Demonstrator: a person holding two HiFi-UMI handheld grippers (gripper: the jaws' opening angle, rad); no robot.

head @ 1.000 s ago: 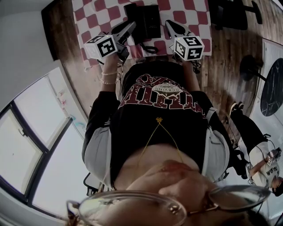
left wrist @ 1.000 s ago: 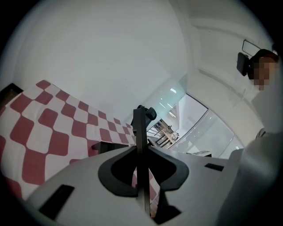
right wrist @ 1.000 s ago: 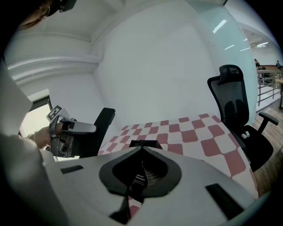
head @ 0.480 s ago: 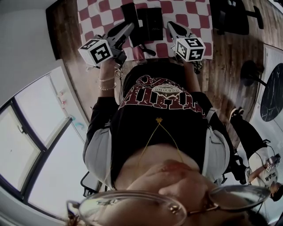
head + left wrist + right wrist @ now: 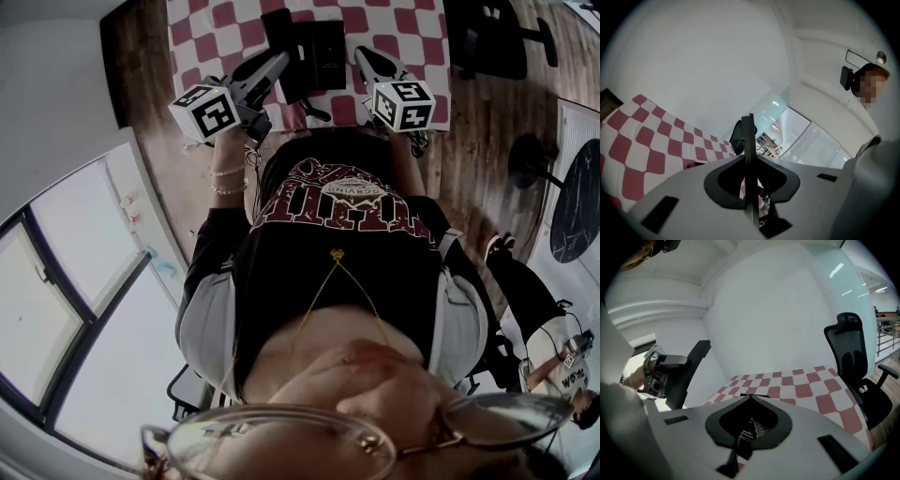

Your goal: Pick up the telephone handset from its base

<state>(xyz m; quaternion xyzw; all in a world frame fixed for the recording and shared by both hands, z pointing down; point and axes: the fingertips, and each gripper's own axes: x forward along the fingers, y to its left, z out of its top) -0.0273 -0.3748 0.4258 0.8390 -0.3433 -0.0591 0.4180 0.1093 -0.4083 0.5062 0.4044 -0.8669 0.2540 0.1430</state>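
The black telephone handset [image 5: 280, 45] hangs just left of its black base [image 5: 324, 52] on the red-and-white checked table. My left gripper [image 5: 276, 64] is shut on it. In the left gripper view the handset [image 5: 748, 129] stands edge-on between the jaws. In the right gripper view it is a dark slanted bar [image 5: 690, 371] at the left, with the left gripper [image 5: 658, 369] around it. My right gripper [image 5: 364, 54] sits at the base's right edge, its jaws together with nothing in them. Part of the base [image 5: 757, 427] shows beneath it.
The phone's cord [image 5: 314, 108] trails off the near table edge. A black office chair [image 5: 851, 355] stands beyond the table's right end. A round dark table [image 5: 577, 187] and a seated person [image 5: 553, 347] are on the wooden floor to the right.
My left gripper has risen with the handset, which now stands apart from the base at its left. The right gripper has stayed where it was.
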